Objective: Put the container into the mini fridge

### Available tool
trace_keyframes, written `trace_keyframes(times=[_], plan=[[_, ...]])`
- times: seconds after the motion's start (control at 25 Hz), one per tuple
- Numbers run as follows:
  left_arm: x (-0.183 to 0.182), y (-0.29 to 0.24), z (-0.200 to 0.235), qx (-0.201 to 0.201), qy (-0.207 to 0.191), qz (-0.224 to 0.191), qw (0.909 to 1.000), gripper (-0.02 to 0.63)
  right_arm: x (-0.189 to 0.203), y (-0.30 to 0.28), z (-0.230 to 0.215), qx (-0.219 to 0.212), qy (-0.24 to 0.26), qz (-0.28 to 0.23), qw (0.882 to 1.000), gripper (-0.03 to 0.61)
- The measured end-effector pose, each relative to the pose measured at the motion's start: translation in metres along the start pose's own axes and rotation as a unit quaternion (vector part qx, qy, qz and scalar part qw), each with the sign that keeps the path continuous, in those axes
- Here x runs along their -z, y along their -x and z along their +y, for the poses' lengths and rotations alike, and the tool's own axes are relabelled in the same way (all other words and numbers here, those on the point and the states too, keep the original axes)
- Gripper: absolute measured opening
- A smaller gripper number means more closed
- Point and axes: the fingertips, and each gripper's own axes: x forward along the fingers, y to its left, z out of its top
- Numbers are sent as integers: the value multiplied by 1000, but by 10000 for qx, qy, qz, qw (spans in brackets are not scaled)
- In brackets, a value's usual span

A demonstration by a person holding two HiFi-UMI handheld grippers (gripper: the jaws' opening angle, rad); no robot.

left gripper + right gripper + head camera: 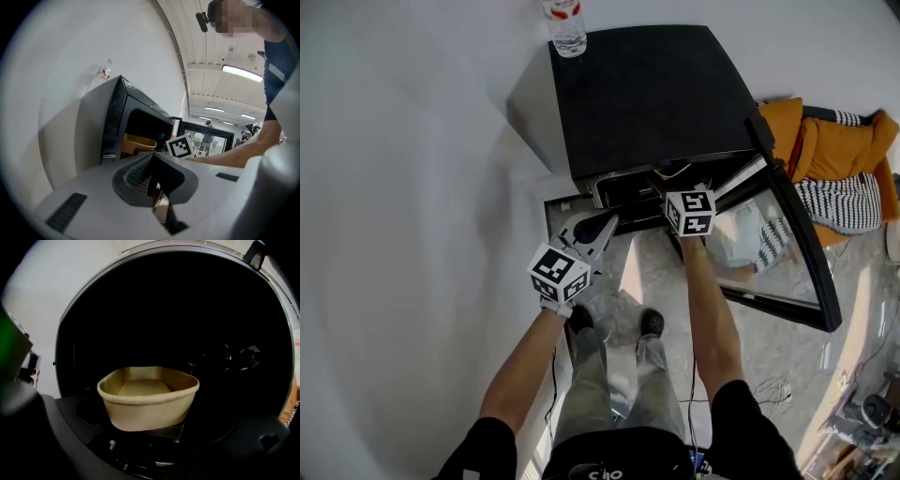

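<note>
The black mini fridge [647, 94] stands against the wall with its glass door [787, 244] swung open to the right. My right gripper [684, 202] reaches into the opening. In the right gripper view it [150, 432] is shut on the near wall of a tan paper container [147, 401], which hangs just above a wire shelf in the dark interior with its rim squeezed out of shape. The left gripper view shows the same container [138, 142] inside the fridge [115, 117]. My left gripper [602, 227] [157, 192] hovers shut and empty, below and left of the opening.
A water bottle [566, 26] [101, 75] stands on the fridge's top back corner. Orange and striped fabric [844, 150] lies beyond the door on the right. Cables [773, 389] trail on the floor. A white wall runs along the left.
</note>
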Motion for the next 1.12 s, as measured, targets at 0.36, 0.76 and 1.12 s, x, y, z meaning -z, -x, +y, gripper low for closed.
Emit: trace_keyframes(times=[0.36,0.76,1.12], plan=[[1,5,1,-39,36,10,10000,8,2,4,-1,21,-170,-21,9999,537],[0,7,-13,-63,67,16,10000,8,12,51,5,-20,-61,73,10000,535],[-22,11,-50,-18,-18,-25,10000,8,-4,139,16,-83,-96,111,9999,514]])
